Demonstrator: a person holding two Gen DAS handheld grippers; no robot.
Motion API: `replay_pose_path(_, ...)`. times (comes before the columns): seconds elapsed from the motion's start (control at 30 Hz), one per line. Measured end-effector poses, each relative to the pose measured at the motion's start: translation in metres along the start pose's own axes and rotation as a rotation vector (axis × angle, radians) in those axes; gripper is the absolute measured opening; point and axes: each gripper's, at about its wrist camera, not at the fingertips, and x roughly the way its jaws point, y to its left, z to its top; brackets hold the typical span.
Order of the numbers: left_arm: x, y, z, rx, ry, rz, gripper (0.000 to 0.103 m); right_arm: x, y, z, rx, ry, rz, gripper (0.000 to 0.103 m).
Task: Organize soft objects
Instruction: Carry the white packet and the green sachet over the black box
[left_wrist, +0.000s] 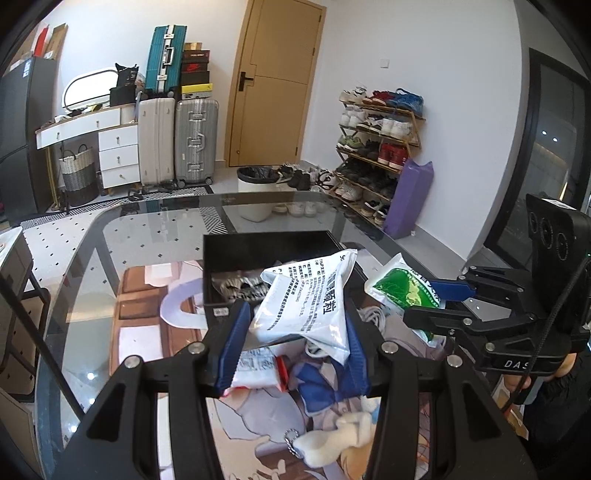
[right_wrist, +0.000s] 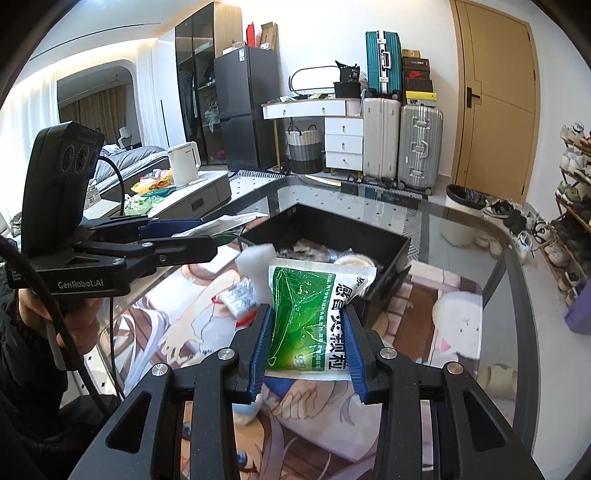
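Observation:
My left gripper (left_wrist: 291, 347) is shut on a white soft pouch with black print (left_wrist: 310, 299), held above the glass table just in front of the black box (left_wrist: 266, 251). My right gripper (right_wrist: 306, 354) is shut on a green and white pouch (right_wrist: 314, 314), lifted over the table short of the same black box (right_wrist: 332, 229). In the left wrist view the right gripper (left_wrist: 439, 295) with its green pouch (left_wrist: 402, 288) hangs to the right of the white pouch. The left gripper (right_wrist: 199, 230) reaches in from the left of the right wrist view. The box holds a crinkled silver packet (left_wrist: 240, 286).
On the glass table (left_wrist: 147, 236) lie a red and white packet (left_wrist: 258, 369), a white plush keychain (left_wrist: 332, 439) and a white cable (left_wrist: 373, 315). A round white plush (right_wrist: 458, 314) shows right of the box. Suitcases, a shoe rack and a bin stand beyond.

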Motion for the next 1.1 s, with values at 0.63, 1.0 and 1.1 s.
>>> replay_pose_path(0.63, 0.025, 0.023, 0.03, -0.055, -0.038, 0.1, 0.048, 0.019, -0.014, 0.036, 0.041, -0.058, -0.035, 0.037)
replay_pose_path(1.0, 0.046, 0.025, 0.043, -0.067, -0.019, 0.142, 0.048, 0.044, -0.027, 0.051, 0.058, -0.044, -0.06, 0.037)
replay_pose_path(1.1, 0.055, 0.025, 0.046, -0.077, -0.003, 0.15, 0.048, 0.051, -0.032, 0.055, 0.071, -0.049, -0.069, 0.037)
